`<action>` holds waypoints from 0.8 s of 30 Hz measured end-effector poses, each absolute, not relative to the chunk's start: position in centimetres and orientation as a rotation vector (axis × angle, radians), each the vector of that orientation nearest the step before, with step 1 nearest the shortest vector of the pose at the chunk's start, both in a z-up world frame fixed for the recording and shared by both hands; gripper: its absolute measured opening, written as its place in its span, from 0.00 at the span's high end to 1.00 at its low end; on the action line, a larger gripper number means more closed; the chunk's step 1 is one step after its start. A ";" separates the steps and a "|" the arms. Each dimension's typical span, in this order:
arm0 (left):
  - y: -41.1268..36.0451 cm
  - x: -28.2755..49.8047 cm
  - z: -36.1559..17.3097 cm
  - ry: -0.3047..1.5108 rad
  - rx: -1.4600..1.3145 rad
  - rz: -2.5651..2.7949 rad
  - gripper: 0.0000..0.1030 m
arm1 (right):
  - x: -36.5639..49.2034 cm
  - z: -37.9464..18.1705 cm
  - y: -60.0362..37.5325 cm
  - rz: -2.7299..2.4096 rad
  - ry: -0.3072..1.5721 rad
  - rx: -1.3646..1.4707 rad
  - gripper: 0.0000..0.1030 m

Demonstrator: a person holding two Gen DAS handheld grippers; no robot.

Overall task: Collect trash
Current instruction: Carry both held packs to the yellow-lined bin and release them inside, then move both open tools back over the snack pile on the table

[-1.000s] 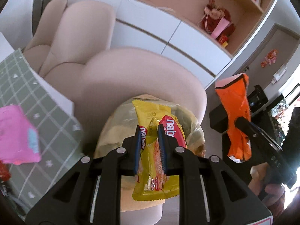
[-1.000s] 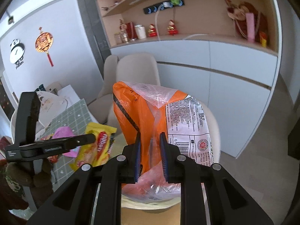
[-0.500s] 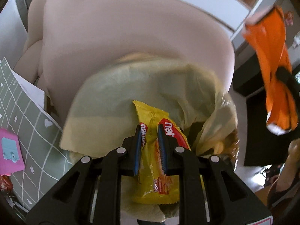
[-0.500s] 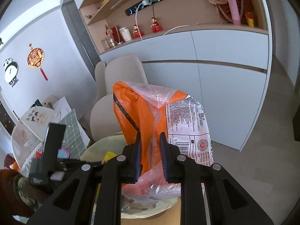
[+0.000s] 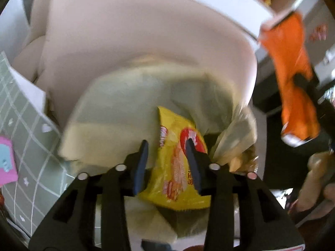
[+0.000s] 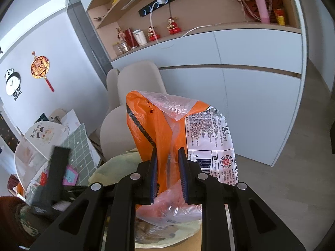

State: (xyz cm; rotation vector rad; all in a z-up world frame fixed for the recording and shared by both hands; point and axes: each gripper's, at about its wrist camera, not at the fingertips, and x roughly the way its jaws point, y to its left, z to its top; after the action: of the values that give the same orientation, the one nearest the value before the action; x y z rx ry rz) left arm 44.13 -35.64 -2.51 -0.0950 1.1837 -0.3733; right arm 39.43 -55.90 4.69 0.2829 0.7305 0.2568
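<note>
Beige chair (image 5: 146, 48) behind, left fingers (image 5: 140, 163) opening around yellow wrapper (image 5: 178, 167), right fingers (image 6: 153, 173) pinching orange bag (image 6: 155, 129).

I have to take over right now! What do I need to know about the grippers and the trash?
Left gripper: jaws opening, with the yellow snack wrapper between them, over the trash bag.
Right gripper: shut on the orange wrapper, held above the bag's rim.
Done: both wrappers brought to the bag.
Left: let the yellow one fall in, then drop the orange one. More bits, such as a pink packet, lie on the green mat.
</note>
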 end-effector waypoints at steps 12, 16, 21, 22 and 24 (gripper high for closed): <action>-27.5 40.7 0.9 1.101 -0.181 -0.240 0.59 | 42.7 -0.1 -46.3 0.425 0.965 0.215 0.81; -24.7 39.0 1.7 1.104 -0.225 -0.197 0.59 | 43.1 -3.3 -44.0 0.419 1.083 0.175 0.81; -23.3 37.7 1.7 1.098 -0.253 -0.159 0.59 | 43.2 -4.6 -43.3 0.402 1.156 0.142 0.81; -22.9 37.4 1.7 1.098 -0.259 -0.155 0.59 | 43.3 -4.8 -43.3 0.397 1.169 0.133 0.81; -22.4 37.1 1.6 1.099 -0.268 -0.146 0.59 | 43.2 -5.3 -43.2 0.384 1.194 0.111 0.81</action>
State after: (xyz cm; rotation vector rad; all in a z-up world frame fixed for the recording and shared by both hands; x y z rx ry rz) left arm 37.11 -22.42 1.61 -0.2677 1.0989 -0.1460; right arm 43.23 -43.20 -5.33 0.1108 1.1936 0.3838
